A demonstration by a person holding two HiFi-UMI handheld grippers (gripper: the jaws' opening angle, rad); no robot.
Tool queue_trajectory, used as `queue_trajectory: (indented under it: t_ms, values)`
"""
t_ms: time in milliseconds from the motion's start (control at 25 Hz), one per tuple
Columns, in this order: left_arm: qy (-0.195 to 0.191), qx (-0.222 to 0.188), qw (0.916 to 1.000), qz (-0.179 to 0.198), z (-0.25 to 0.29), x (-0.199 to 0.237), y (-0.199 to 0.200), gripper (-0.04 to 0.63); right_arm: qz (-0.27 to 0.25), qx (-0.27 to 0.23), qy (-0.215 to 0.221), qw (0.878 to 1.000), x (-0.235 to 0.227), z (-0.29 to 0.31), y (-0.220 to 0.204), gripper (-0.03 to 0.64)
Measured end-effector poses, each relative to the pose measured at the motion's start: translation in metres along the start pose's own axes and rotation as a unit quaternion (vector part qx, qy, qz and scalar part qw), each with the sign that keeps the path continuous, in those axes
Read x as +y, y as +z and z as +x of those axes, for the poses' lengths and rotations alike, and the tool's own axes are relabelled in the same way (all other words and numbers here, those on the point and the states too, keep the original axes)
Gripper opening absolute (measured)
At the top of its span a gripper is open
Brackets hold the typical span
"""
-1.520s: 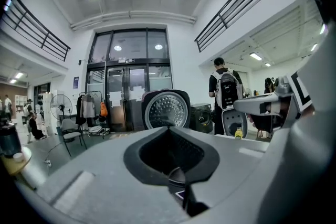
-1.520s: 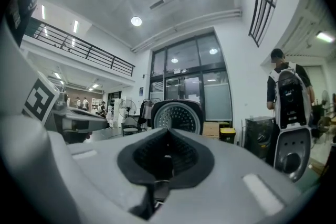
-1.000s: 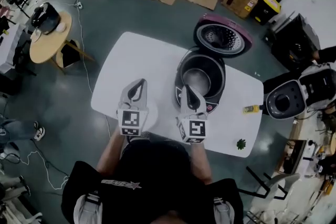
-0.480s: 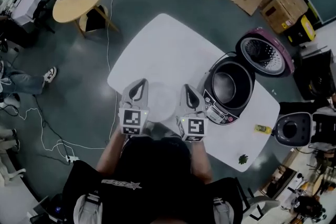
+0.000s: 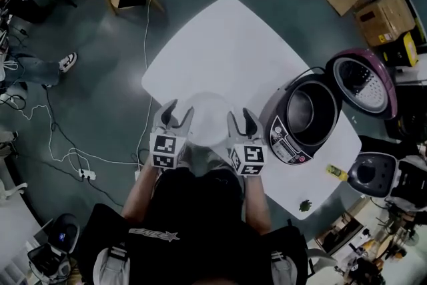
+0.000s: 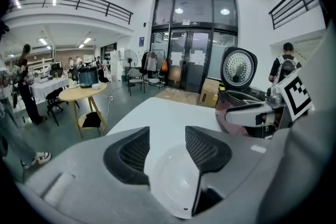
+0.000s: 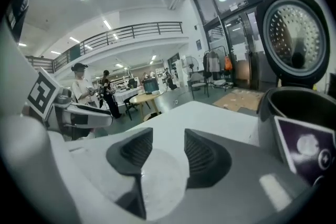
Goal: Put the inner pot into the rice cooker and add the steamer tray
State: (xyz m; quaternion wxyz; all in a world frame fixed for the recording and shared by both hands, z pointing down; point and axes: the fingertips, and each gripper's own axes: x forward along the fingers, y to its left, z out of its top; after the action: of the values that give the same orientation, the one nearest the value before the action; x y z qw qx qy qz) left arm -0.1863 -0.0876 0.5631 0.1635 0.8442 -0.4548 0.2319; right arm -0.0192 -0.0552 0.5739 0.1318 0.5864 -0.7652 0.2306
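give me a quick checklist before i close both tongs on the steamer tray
1. lid of rice cooker open: ok.
2. inner pot seated in cooker: ok, metal bowl shows inside.
3. steamer tray on table, between both tongs: ok.
4. left tongs open, having just been opening, tray rim between jaws, unpressed: ok.
5. right tongs open, likewise just been opening, tray edge between jaws: ok.
6. tray gripped: not ok, not yet.

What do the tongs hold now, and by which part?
Nothing is held. The left tongs and right tongs have just been opening; the rim of the steamer tray sits between each pair, unpressed.
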Motion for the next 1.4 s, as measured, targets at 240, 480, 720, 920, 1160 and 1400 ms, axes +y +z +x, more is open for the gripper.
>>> queue_trajectory:
  t_ms: [240,480,720,920,1160,1400]
  values:
    - [-0.008,0.063,0.9974,-0.034,0.011,-0.001,-0.048,0.245,0.02,0.043,-0.001,0.999,-0.007,0.009,-0.038,0.19]
    - [-0.003,0.101,0.9936,-0.052,0.019,0.004,-0.091,0.245,0.029,0.091,-0.002,0.995,-0.012,0.022,-0.081,0.19]
    - [0.008,0.132,0.9888,-0.069,0.021,0.007,-0.129,0.245,0.036,0.131,-0.004,0.991,-0.02,0.028,-0.12,0.19]
    - [0.008,0.148,0.9855,-0.082,0.023,0.006,-0.15,0.244,0.036,0.151,-0.004,0.988,-0.022,0.031,-0.141,0.19]
    - [0.013,0.165,0.9819,-0.093,0.025,0.007,-0.166,0.21,0.036,0.161,-0.007,0.986,-0.023,0.032,-0.151,0.158]
    - [0.021,0.168,0.9805,-0.099,0.024,0.007,-0.172,0.14,0.034,0.165,-0.008,0.986,-0.024,0.032,-0.154,0.135]
